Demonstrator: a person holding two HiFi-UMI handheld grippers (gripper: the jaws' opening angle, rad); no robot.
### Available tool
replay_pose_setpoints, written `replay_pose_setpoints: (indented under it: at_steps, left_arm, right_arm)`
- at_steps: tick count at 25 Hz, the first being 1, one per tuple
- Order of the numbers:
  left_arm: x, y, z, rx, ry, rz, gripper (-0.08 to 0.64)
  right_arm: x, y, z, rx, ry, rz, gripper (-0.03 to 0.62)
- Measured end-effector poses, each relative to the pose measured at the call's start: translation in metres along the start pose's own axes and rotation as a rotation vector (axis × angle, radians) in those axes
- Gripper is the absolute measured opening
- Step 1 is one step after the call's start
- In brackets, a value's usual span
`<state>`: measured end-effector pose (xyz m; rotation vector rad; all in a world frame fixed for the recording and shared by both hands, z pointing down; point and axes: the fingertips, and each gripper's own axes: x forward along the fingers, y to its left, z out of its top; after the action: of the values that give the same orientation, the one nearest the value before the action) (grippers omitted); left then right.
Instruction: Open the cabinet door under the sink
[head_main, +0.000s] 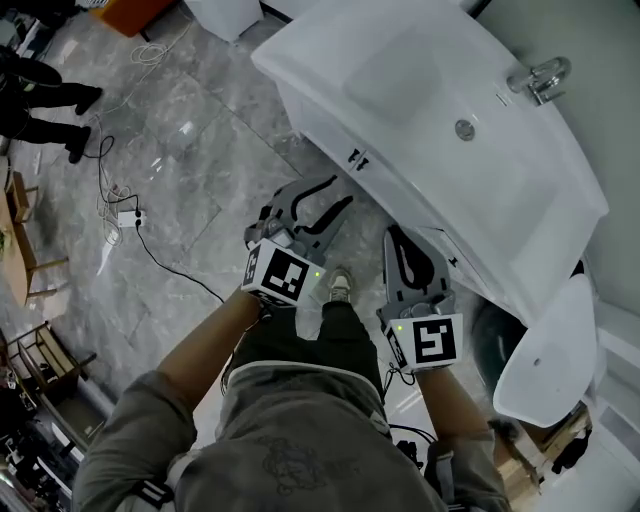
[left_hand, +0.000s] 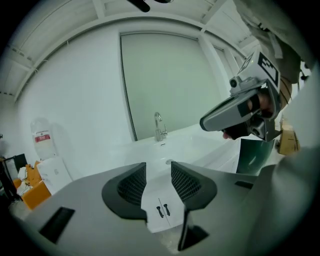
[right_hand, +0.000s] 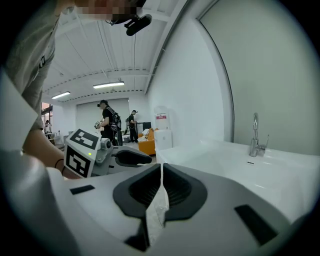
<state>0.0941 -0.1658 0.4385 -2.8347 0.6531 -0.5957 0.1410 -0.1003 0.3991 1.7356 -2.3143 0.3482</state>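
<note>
Grey marble-look floor (head_main: 190, 130), glossy. White power strip (head_main: 128, 215) lies on it, cables trailing away. Wooden chair (head_main: 25, 262) left of the strip; orange box (head_main: 135, 12) beyond the strip. White walls (right_hand: 187, 85). Strip lights (right_hand: 107, 85) lit on ceiling.

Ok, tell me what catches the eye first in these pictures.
A big white sink with a chrome faucet fills the upper right of the head view. It sits on a white cabinet whose two small black handles lie just under its rim. Below it the person holds out both tools: the left gripper open and aimed at those handles, the right gripper shut beside it.
</note>
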Motion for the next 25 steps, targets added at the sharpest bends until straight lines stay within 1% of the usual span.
replay_pose_setpoints:
  at_steps: [1, 3, 5, 10, 14, 17, 21, 25]
  left_arm:
    - [0.008, 0.003, -0.009, 0.016, 0.011, -0.013, 0.15]
    - [0.024, 0.007, -0.028, 0.074, 0.036, -0.041, 0.164]
    - [0.04, 0.01, -0.05, 0.093, 0.053, -0.069, 0.164]
    - [0.081, 0.013, -0.107, 0.07, 0.089, -0.113, 0.164]
    - [0.109, 0.017, -0.143, 0.032, 0.083, -0.103, 0.163]
    - [0.129, 0.013, -0.169, 0.014, 0.098, -0.115, 0.163]
    - [0.152, 0.005, -0.204, -0.007, 0.133, -0.137, 0.163]
    - [0.177, -0.006, -0.239, -0.032, 0.186, -0.19, 0.163]
  right_arm:
    - [0.007, 0.0, -0.005, 0.002, 0.007, -0.013, 0.035]
    - [0.021, -0.001, -0.016, -0.011, 0.031, -0.048, 0.035]
    - [0.036, -0.002, -0.026, -0.028, 0.05, -0.073, 0.035]
    - [0.067, -0.004, -0.053, -0.021, 0.059, -0.097, 0.035]
    - [0.081, -0.007, -0.075, -0.008, 0.069, -0.12, 0.035]
    - [0.087, -0.011, -0.092, 0.005, 0.073, -0.151, 0.035]
    - [0.096, -0.02, -0.121, 0.028, 0.079, -0.185, 0.035]
    - [0.107, -0.034, -0.151, 0.04, 0.089, -0.219, 0.035]
